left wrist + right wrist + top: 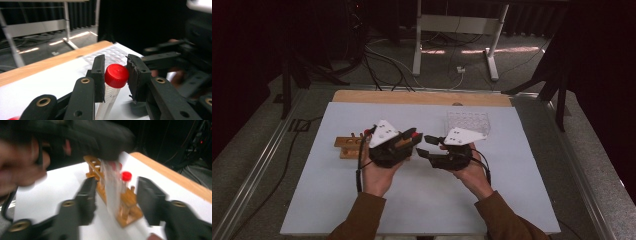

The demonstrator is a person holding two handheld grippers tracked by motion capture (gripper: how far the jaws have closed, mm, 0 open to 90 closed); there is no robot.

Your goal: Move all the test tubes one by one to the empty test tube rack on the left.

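Note:
A clear tube with a red cap (116, 75) is clamped at the cap between the jaws of my left gripper (115, 67); its body hangs down toward the white table. In the high view the left gripper (413, 138) sits at the table's middle, pointing right. My right gripper (424, 145) faces it from the right, jaws apart. In the right gripper view the blurred tube (111, 190) hangs between the open right gripper (115, 192) jaws without touching either pad. The other hand and gripper loom dark above it.
A wooden tube rack (348, 146) stands left of the hands, and a red-capped tube (126, 176) stands in it. A clear plastic rack (467, 121) sits at the back right. The white table top (362, 200) has a wooden strip (422, 97) along its far edge.

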